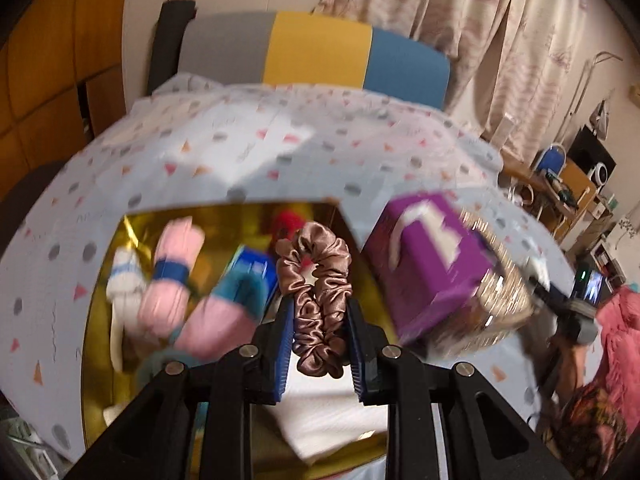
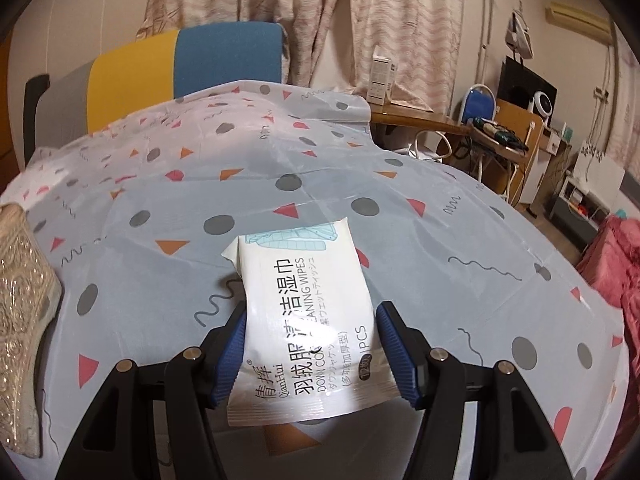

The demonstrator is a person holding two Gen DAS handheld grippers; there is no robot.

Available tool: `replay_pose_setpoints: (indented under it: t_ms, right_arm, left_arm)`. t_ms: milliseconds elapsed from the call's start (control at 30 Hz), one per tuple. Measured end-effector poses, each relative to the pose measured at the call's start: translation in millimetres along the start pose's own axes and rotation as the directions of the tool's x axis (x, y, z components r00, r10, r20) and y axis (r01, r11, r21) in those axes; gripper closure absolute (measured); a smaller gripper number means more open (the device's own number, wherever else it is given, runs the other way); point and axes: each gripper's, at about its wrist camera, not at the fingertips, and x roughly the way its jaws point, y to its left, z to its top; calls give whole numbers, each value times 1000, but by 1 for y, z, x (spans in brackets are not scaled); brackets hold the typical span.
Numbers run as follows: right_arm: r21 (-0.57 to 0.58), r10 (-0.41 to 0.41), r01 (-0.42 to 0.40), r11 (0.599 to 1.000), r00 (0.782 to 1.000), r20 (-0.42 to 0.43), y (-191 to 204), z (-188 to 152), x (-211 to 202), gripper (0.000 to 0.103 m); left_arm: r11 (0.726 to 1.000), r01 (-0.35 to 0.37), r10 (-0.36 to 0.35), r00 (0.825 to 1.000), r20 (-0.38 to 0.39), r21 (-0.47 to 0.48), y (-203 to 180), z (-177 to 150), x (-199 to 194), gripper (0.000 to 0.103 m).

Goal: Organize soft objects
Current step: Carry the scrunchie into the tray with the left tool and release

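Note:
A brown satin scrunchie (image 1: 316, 292) is pinched between the blue pads of my left gripper (image 1: 319, 308), which is shut on it. It hangs over an open gold box (image 1: 120, 248) that holds rolled pink socks (image 1: 172, 276), a white and blue roll (image 1: 124, 276) and other blurred soft things. In the right wrist view my right gripper (image 2: 311, 316) is shut on a white pack of wet wipes (image 2: 308, 344), held by its two long sides a little above the tablecloth (image 2: 160, 184).
A purple box (image 1: 432, 264) rests on a glittery beige box (image 1: 500, 292) right of the gold box; the glittery box (image 2: 20, 300) also shows at the left edge. A grey, yellow and blue chair back (image 2: 180, 64) stands behind the table. Cluttered furniture fills the right.

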Motion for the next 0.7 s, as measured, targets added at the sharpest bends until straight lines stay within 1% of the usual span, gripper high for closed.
replay_pose_setpoints:
  t_ms: [167,300,367,500,567,633,700]
  right_arm:
    - [-11,-7,7,1000,1000,-1,4,0,0,39]
    - [-29,-16,15,999,1000,-3,7,0,1,39]
    - [-24,-13,13,1000,1000,-3,7,0,1,39]
    - [-6,-7,7,1000,1000,-1,4,0,-1,39]
    - [-5,-7,7,1000,1000,2,3,0,-1,39]
    - [-8,-9,9,1000,1000,5,3,0,-2,39]
    - [-10,-12,12,1000,1000,15,3,1,-4,39]
  left_arm:
    - [1000,-12,11,997,-71,-3,17,-28,7,78]
    - [1000,-15,16,994,-110,5,21,-46,14,78]
    - [1000,-9,8,992,-125,-1,22,-52,18,78]
    - [1000,-26,25,988,-151,-6,27,-58,24,77]
    - [999,-33,31,988,-149,-8,29,-61,23,67]
    - [1000,-9,7,991,-135,-19,29,-63,19,52]
    - [1000,-8,7,993,-118,-12,27,-65,14,45]
